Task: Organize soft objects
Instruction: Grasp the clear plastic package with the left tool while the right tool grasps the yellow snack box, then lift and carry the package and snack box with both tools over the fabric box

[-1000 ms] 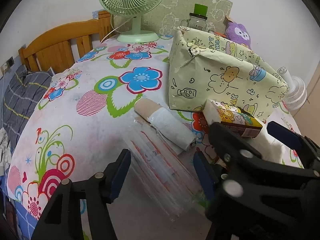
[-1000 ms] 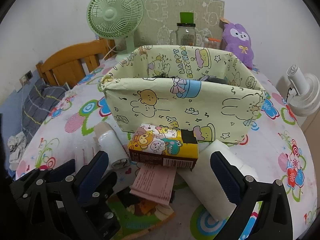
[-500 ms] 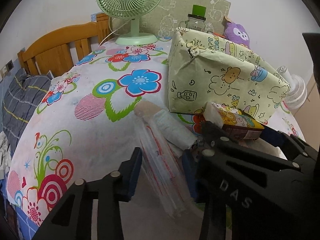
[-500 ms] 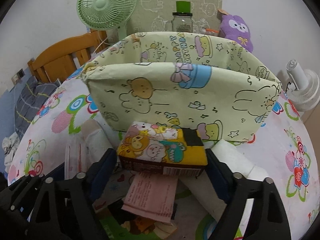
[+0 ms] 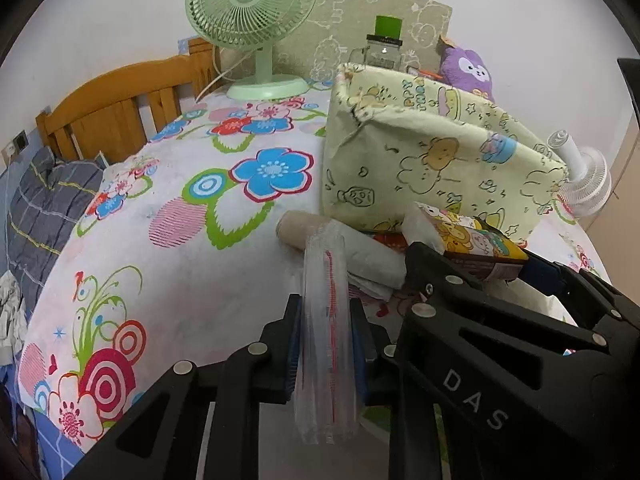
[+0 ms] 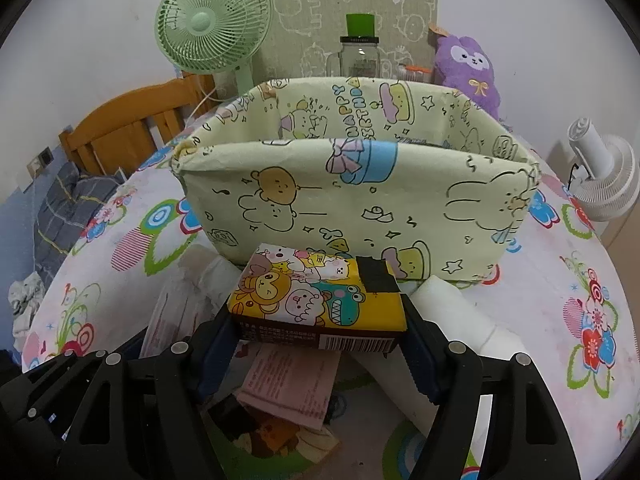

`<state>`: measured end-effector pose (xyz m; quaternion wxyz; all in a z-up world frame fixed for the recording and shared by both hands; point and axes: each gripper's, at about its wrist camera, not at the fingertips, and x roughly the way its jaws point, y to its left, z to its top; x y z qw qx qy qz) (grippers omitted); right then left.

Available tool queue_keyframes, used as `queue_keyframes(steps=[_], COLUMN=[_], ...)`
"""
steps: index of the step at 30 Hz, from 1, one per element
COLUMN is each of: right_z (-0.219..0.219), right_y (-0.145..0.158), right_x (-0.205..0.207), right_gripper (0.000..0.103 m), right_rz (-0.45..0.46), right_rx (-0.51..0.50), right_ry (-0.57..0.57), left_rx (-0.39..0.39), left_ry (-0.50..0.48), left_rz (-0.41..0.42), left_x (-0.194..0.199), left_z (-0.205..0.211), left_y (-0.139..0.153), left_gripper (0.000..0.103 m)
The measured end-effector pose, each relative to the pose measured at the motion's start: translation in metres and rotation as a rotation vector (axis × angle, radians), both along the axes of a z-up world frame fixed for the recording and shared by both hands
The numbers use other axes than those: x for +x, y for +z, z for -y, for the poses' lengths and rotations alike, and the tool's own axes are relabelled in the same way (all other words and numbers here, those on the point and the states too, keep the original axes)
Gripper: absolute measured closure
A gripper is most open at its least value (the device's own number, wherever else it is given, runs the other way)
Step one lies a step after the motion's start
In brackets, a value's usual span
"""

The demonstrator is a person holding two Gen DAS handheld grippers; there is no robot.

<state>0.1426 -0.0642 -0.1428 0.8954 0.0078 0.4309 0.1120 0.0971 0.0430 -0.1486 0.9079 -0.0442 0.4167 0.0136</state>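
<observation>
The left tongs (image 5: 325, 344) are pinching a clear, crinkled plastic packet (image 5: 326, 320) with red print, lifting it above the flowered tabletop (image 5: 168, 264). The right tongs (image 6: 318, 330) are squeezing a yellow cartoon-printed tissue pack (image 6: 320, 296) before the fabric bin (image 6: 360, 208).

Two fans (image 6: 212, 28) (image 6: 604, 172), one bin (image 6: 360, 208), one jar (image 6: 359, 58).
</observation>
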Motion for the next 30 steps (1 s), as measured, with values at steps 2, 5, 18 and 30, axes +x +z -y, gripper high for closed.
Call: queue_keyframes(steps=[2,5,18,30], right_z=[0.002,0.006,0.023,0.047], right_y=[0.003,0.01,0.042,0.078], right_x=[-0.002,-0.007,-0.025,-0.044], right_gripper=[0.026,0.026,0.026,0.026], right_rz=[0.007,0.024,0.087,0.154], right_rx=[0.006,0.013,0.019,0.019], right_ry=[-0.001,-0.005,-0.03,-0.074], left_rx=[0.007,0.014,0.036,0.046], left_ry=[-0.001,-0.003,-0.032,-0.082], left_rz=[0.013,0.028,0.088,0.155], left_x=[-0.003,-0.007,-0.019,-0.03], left_z=[0.002,0.005,0.024,0.047], left_y=[0.004,0.01,0.037,0.069], left_gripper=[0.083,0.083,0.083,0.083])
